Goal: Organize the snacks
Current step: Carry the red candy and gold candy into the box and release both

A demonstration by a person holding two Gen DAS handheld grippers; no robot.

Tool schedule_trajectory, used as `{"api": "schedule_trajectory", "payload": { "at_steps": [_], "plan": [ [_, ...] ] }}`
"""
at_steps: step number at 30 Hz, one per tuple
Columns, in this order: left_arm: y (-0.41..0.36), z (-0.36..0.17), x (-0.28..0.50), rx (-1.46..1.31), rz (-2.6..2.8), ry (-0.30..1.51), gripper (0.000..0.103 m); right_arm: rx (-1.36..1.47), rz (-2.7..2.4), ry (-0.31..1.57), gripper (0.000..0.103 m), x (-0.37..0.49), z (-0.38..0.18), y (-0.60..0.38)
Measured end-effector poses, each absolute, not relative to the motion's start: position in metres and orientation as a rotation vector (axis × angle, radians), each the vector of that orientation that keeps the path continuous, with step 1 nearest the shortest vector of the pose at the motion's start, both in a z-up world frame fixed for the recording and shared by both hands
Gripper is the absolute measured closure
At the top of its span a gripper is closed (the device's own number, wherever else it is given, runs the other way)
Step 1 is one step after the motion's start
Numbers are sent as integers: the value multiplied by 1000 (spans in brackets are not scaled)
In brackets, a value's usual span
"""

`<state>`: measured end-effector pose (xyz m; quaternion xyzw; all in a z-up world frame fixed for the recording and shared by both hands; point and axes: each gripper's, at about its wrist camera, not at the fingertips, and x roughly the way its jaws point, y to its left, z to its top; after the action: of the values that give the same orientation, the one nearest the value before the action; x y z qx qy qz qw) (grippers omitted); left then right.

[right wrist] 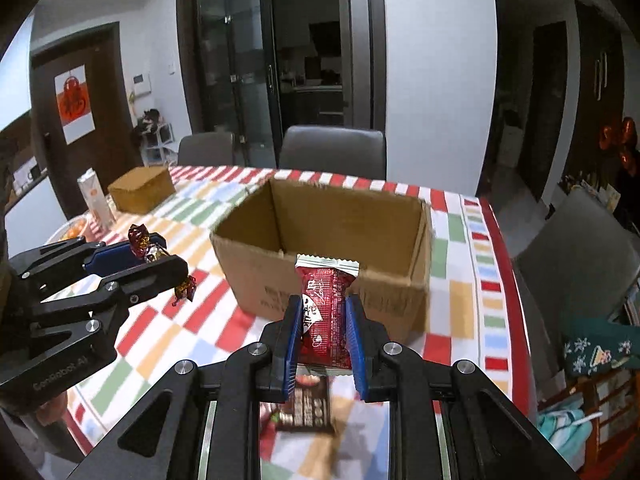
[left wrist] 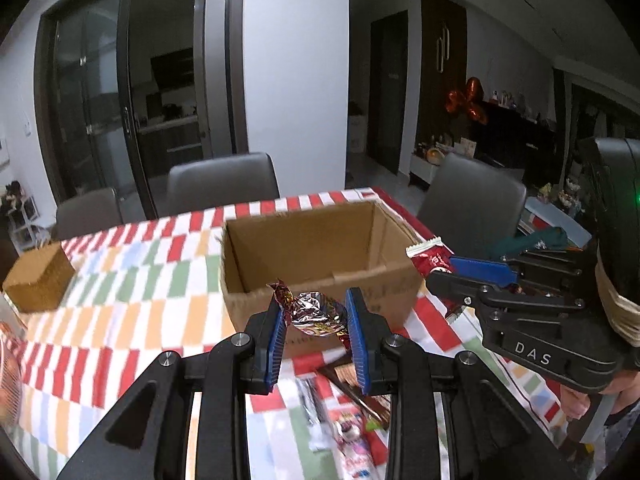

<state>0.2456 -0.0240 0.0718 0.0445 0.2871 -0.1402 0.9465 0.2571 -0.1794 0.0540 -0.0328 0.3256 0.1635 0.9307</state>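
Two tools, each loaded with one snack, both short of the open cardboard box (left wrist: 320, 256) on the checked tablecloth (left wrist: 132, 280).

Left tool (left wrist: 316, 320): blue pads clamped on a crinkled foil-wrapped candy (left wrist: 314, 310), twisted ends sticking out past the pads. In the right wrist view the same tool (right wrist: 160, 258) sits left of the box, raised above the bench, with candy ends showing above and below its fingers. Pinched mid-wrapper, likely so the twists hang free and the piece drops clean.

Right tool (right wrist: 324, 320): pads closed on a red snack packet (right wrist: 326, 316), held upright, crimped white seal on top. In the left wrist view the packet (left wrist: 430, 258) pokes out past the right tool (left wrist: 460, 276), just beside the box's right wall. Upright grip across the narrow side looks chosen so the packet goes in end-first.

Box: flaps folded inward, interior looks bare from both views, though the floor near the front wall is hidden. It stands mid-bench, near wall facing both tools. Judged: carry phase, neither snack over the opening yet.

More wrapped snacks (left wrist: 344, 420) lie on the cloth below the left tool; a dark packet (right wrist: 306, 408) lies under the right one. So sorting seems at an early stage.

A smaller closed brown box (right wrist: 142, 190) and a carton (right wrist: 94, 198) stand at the far left, well apart from the work.

Risk: both tools reaching the opening together may crowd.
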Motion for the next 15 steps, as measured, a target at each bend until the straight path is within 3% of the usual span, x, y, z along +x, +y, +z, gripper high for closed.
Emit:
{"api": "schedule_trajectory", "payload": {
  "at_steps": [15],
  "plan": [
    [-13,83,335,84,-241,610,74,-31,323,688,80,337,64,-166]
  ]
}}
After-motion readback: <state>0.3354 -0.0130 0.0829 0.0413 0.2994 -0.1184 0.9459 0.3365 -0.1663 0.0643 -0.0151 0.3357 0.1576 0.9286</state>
